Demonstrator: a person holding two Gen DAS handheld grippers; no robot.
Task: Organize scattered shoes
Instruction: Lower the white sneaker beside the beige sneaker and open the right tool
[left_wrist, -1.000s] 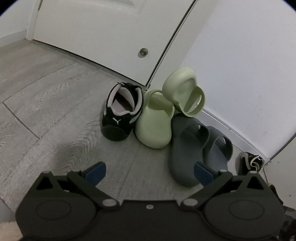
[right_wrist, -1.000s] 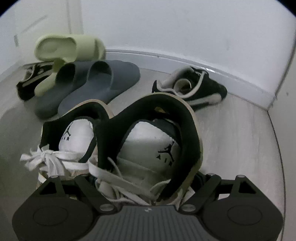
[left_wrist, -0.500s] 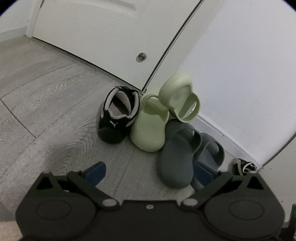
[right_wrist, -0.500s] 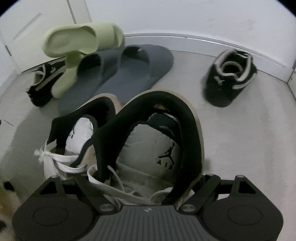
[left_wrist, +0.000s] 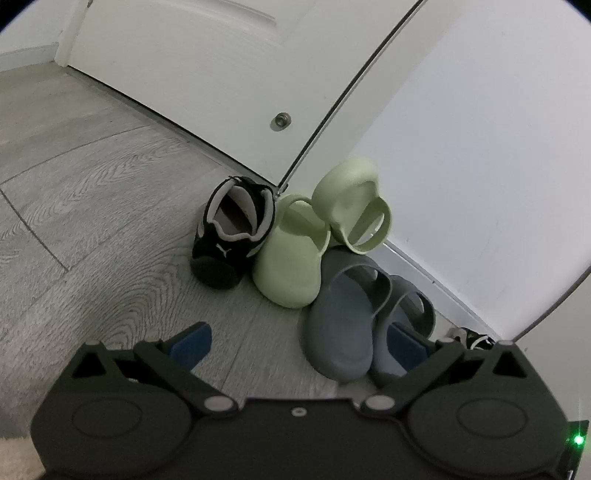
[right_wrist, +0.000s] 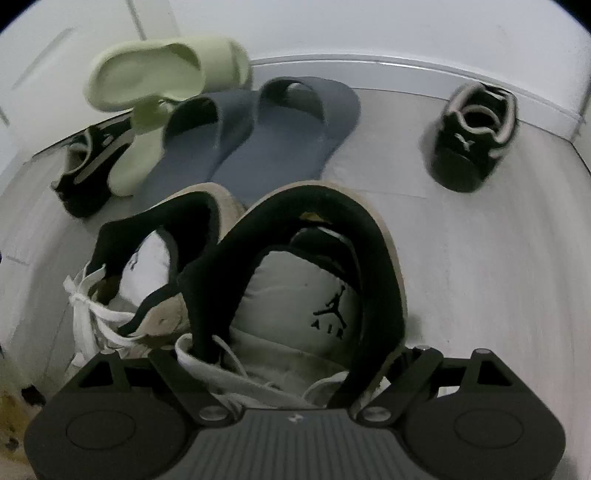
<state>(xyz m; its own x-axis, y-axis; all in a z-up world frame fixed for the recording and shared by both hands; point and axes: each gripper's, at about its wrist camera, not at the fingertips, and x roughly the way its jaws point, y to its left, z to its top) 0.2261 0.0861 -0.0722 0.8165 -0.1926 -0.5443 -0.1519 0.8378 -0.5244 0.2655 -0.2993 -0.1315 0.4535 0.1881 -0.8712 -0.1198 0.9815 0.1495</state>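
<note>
Right wrist view: the right gripper (right_wrist: 295, 373) is clamped on a pair of white-and-black high-top sneakers (right_wrist: 295, 288), both collars pinched together between its fingers, heels pointing away from the camera and laces trailing toward it. The pair hangs above the grey wood floor (right_wrist: 480, 277). Ahead lies open floor between the 2 grey slides (right_wrist: 266, 136) and a lone black sneaker (right_wrist: 472, 140) near the baseboard (right_wrist: 406, 66); by judgement, this gap is where the pair goes, straight forward of the right gripper, long axes running toward the wall as the slides do.

Left wrist view: the left gripper (left_wrist: 295, 345) has its blue-padded fingers (left_wrist: 190, 341) spread apart, holding nothing, low over the floor. The grey slides (left_wrist: 343, 321) lie just ahead and to its right, toes toward the camera. Beyond them stand 2 pale green slides: 1 flat on the floor (left_wrist: 291, 266), the other tipped up against the wall (left_wrist: 351, 206) and resting on its mate. A second black sneaker (left_wrist: 232, 240) sits touching the flat green slide, at the corner of the white door (left_wrist: 207, 74).

Count: 2 high-tops, 2 grey slides, 2 green slides, 2 black sneakers lying well apart. The left gripper is nearer the door-side black sneaker; the right is nearer the far one.
</note>
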